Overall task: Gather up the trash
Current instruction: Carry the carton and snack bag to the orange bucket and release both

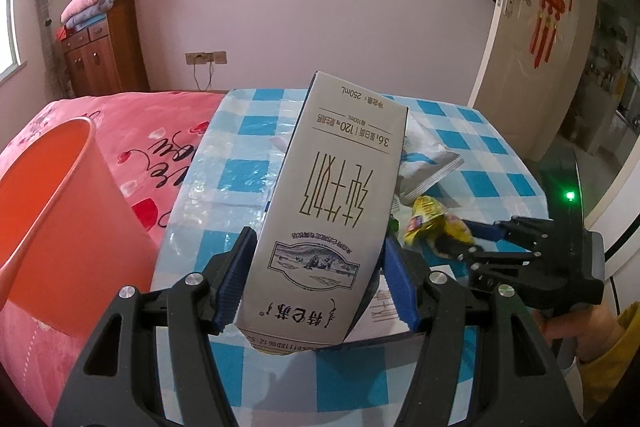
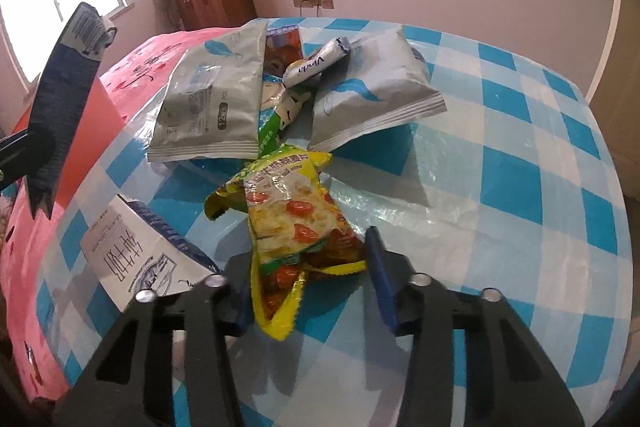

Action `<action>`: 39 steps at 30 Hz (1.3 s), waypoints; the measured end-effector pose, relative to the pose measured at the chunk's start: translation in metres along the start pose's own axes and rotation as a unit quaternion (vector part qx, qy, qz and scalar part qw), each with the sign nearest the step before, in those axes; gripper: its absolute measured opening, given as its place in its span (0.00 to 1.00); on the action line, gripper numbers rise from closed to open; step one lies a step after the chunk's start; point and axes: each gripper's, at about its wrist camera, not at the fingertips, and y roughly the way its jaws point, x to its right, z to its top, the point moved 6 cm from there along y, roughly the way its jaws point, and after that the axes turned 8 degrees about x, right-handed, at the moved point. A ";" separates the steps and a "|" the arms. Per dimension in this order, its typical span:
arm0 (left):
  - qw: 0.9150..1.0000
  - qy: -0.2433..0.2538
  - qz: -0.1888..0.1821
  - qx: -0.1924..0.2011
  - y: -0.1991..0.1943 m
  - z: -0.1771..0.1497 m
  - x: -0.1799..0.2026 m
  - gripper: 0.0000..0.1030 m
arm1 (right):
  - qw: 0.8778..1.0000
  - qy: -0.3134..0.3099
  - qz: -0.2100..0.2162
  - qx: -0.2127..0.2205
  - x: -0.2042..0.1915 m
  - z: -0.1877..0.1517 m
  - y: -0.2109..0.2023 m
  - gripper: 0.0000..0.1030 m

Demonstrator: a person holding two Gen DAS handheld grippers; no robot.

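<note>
Looking from left wrist: milk carton (image 1: 320,203) clamped between left gripper (image 1: 318,275) pads, lifted over checked table (image 1: 500,147); orange bin (image 1: 52,195) seen at left, only here. Right wrist: yellow snack bag (image 2: 292,223) sits between right gripper (image 2: 310,279) pads, contact can't be told; second carton (image 2: 132,259), grey pouches (image 2: 208,99), tissue pack (image 2: 316,61) shown behind.

"250mL" on milk carton (image 1: 320,195), "Vinda" on tissue pack (image 2: 316,63)
</note>
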 end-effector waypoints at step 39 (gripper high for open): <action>0.964 -0.135 0.213 0.089 -0.076 0.027 -0.230 0.64 | 0.959 -0.062 0.262 0.084 -0.306 0.175 -0.023 0.27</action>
